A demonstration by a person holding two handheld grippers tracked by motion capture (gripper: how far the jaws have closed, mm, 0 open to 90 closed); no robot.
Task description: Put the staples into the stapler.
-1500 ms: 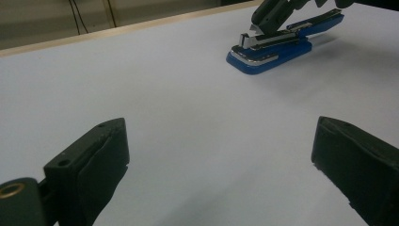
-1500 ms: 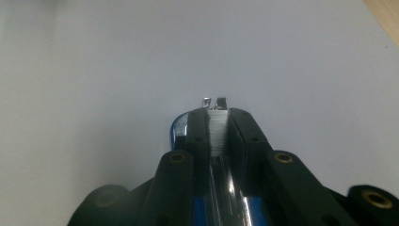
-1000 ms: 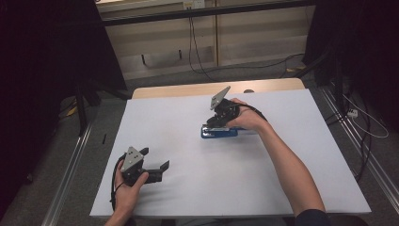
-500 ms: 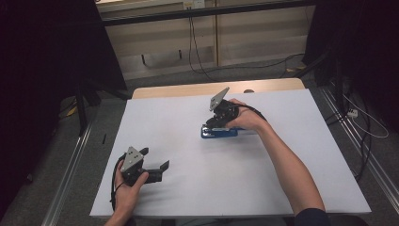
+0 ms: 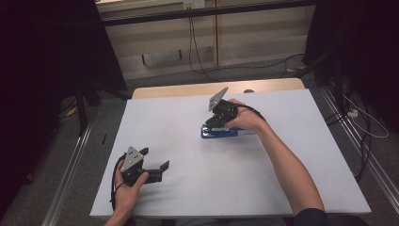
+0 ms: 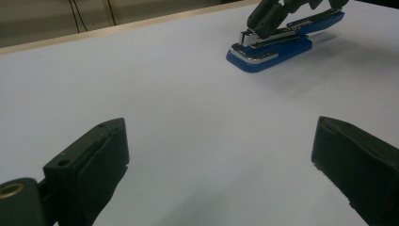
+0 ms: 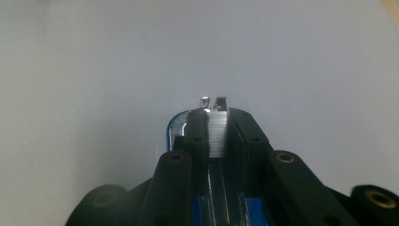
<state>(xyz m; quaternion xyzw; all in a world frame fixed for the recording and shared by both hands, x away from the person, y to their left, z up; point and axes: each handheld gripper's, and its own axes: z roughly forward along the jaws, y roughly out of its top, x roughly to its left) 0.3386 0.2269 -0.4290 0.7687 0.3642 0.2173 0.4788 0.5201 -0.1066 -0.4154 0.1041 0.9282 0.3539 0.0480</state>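
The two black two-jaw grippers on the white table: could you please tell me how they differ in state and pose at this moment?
The left gripper has its jaws wide apart with nothing between them; the right gripper is shut on metal parts of the blue stapler. The left gripper sits low near the table's near edge; the right gripper tilts down onto the stapler farther away. Both are hand-held and carry grey three-cornered plates.

We see dim, even light on the white bench point(image 5: 188, 141), with dark surroundings and soft shadows. In the gripper views our near tongs blur, and the stapler's point(image 6: 270, 44) chrome catches a small glare.
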